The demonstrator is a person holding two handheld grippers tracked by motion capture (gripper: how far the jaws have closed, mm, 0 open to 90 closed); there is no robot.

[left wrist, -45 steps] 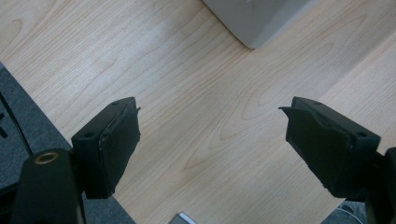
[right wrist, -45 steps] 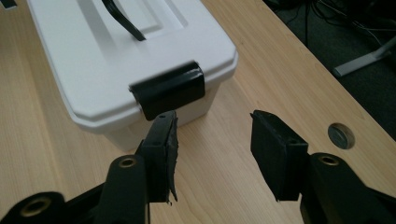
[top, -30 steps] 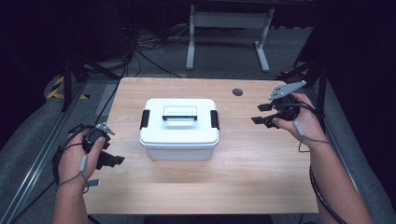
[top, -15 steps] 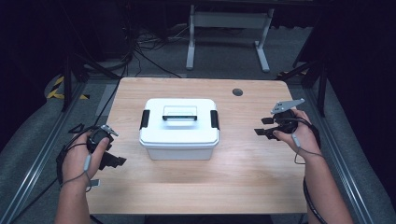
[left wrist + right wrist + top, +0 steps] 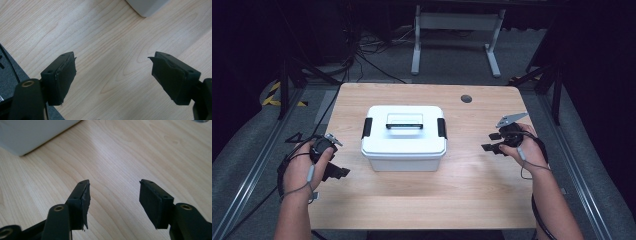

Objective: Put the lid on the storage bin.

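Both grippers, left [image 5: 343, 171] and right [image 5: 488, 141], released, flanking white lidded plastic box [image 5: 404, 136]; uneven grab could skew it.

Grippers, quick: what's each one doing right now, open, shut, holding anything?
Left gripper: open, holding nothing, over bare table.
Right gripper: open, holding nothing, beside the white box.

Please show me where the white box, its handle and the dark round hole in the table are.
white box [image 5: 404, 155], high view, on its front wall.
handle [image 5: 404, 122], high view, on the middle of the bar on the lid.
dark round hole [image 5: 466, 98], high view, on its centre.
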